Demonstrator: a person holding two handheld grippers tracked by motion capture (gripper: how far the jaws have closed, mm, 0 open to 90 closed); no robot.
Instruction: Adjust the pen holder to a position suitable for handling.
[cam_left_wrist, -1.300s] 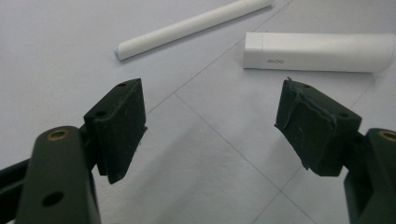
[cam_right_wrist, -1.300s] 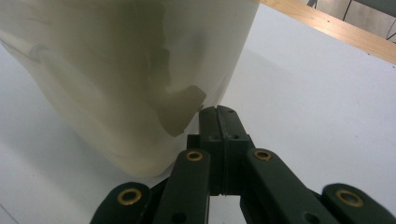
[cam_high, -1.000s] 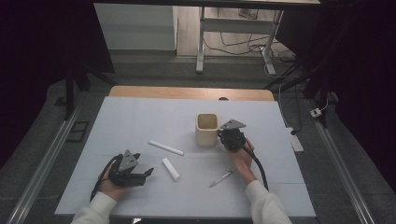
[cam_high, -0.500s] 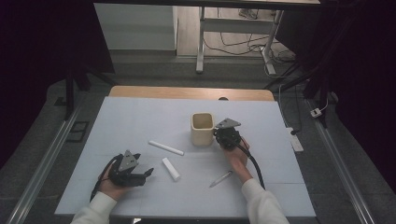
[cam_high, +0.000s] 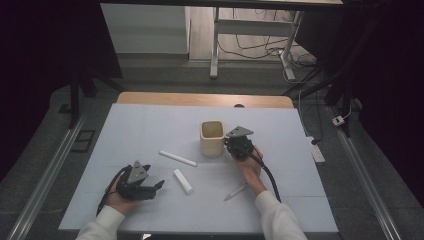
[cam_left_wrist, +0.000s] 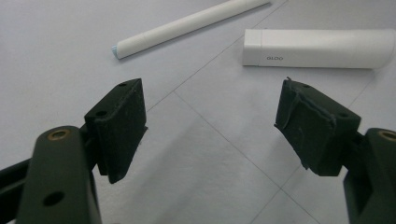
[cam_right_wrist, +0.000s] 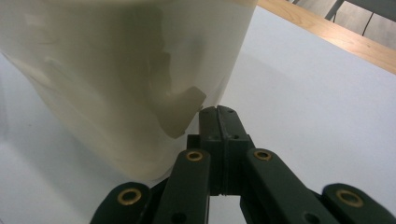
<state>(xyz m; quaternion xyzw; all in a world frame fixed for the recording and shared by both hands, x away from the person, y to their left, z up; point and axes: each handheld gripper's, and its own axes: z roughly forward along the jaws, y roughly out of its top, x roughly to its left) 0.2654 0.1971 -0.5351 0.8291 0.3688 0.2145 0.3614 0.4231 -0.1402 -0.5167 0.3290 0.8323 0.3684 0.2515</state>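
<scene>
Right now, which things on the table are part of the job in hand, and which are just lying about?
In play:
- cream square plastic cup, with the shut right claw pressed against its side
- open left claw, aimed toward the two white items

Lying about:
- long white tube-shaped marker
- short white glue stick
- thin grey pen near the right forearm
- pale blue table mat

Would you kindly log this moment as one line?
right gripper: shut, against cup | left gripper: open, empty | glue stick: on table
</scene>
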